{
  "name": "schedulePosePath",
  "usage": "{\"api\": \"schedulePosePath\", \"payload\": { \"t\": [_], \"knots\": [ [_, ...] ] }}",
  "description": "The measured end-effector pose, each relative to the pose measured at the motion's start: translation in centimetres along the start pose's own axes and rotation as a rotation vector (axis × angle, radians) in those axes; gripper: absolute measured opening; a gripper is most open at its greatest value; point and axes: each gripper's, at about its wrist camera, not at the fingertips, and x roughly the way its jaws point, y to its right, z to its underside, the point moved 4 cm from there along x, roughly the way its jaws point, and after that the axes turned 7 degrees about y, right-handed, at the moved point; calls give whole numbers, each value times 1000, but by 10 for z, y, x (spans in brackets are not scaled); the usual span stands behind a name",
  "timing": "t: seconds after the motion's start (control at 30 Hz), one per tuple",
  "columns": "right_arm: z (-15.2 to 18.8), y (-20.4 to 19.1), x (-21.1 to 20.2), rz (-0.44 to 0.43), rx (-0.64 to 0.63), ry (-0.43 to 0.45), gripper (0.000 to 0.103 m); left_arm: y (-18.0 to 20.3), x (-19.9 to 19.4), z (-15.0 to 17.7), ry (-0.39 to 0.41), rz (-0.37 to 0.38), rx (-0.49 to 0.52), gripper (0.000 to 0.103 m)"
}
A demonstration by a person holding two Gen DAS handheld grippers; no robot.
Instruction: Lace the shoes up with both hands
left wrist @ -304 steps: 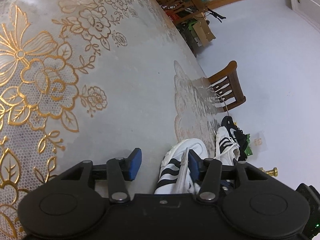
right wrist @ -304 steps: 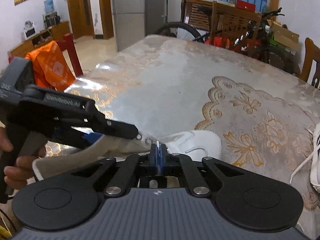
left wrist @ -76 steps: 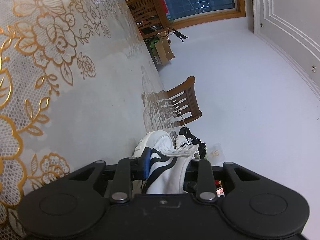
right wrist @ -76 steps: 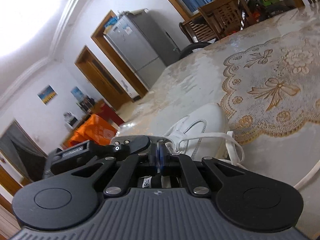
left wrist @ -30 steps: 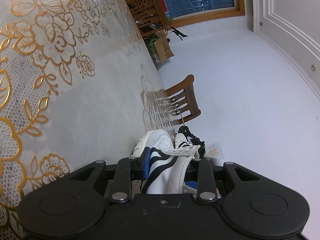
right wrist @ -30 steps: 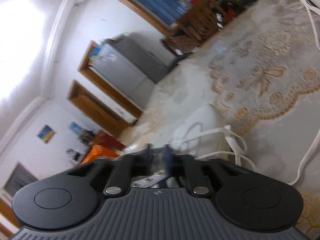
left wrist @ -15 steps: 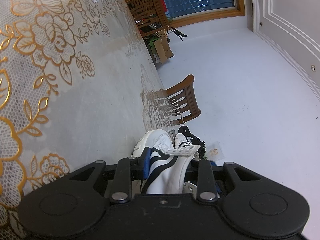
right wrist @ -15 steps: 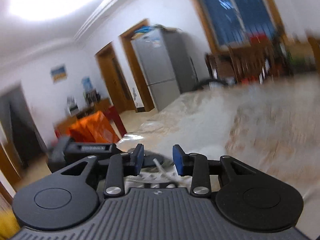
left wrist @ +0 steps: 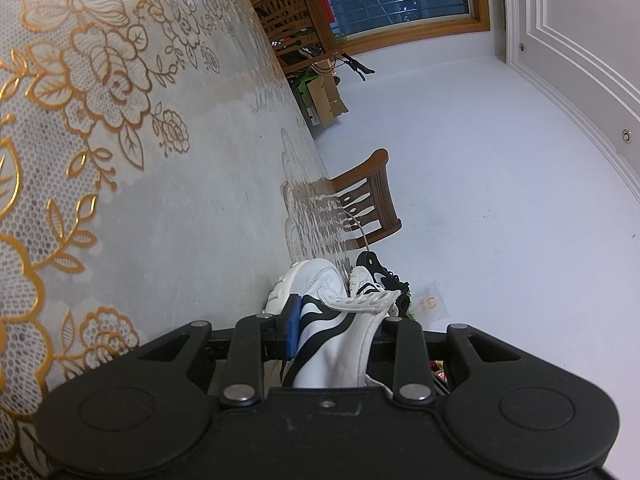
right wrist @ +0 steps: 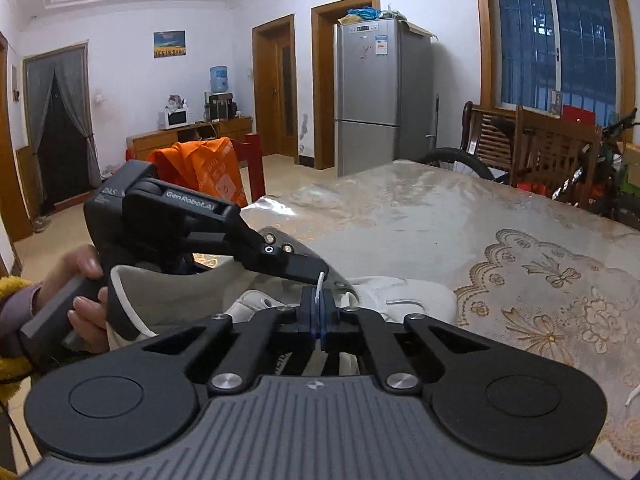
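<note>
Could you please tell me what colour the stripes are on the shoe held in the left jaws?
Black stripes on the white shoe, clearest in the left wrist view.

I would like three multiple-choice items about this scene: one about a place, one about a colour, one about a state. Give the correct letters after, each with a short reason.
1. Where is the white shoe that is being laced?
A. on the floor
B. on the table, held by the left hand-held gripper
C. on a chair seat

2. What colour are the stripes on the side of this shoe in the left wrist view?
A. black
B. red
C. green

3. How does the right hand-held gripper stand?
A. wide open, nothing between the pads
B. shut on the white lace
C. shut on the shoe's heel

Answers:
1. B: the shoe lies on the lace-patterned tablecloth, clamped by the left tool.
2. A: black stripes run across the white side between the pads.
3. B: the blue pads meet, and the thin lace end stands up from between them; the jaws have just been closing.
</note>
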Motion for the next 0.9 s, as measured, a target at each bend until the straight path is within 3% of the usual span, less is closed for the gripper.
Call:
{"api": "schedulePosePath", "payload": {
  "t": [0.2, 0.4, 0.43, 0.7, 0.9],
  "knots": [
    [0, -3, -1, 17, -14, -15, 8, -1, 1, 1, 1, 0, 1, 27],
    [1, -7, 2, 21, -45, -30, 8, 0, 0, 1, -1, 2, 2, 27],
    [0, -7, 2, 23, -32, -32, 0, 0, 0, 1, -2, 4, -1, 27],
    [-9, 10, 19, 51, 281, -163, 1, -2, 0, 1, 3, 21, -32, 27],
    [-6, 5, 28, 71, 295, -149, 1, -2, -1, 1, 4, 19, -35, 27]
  ]
}}
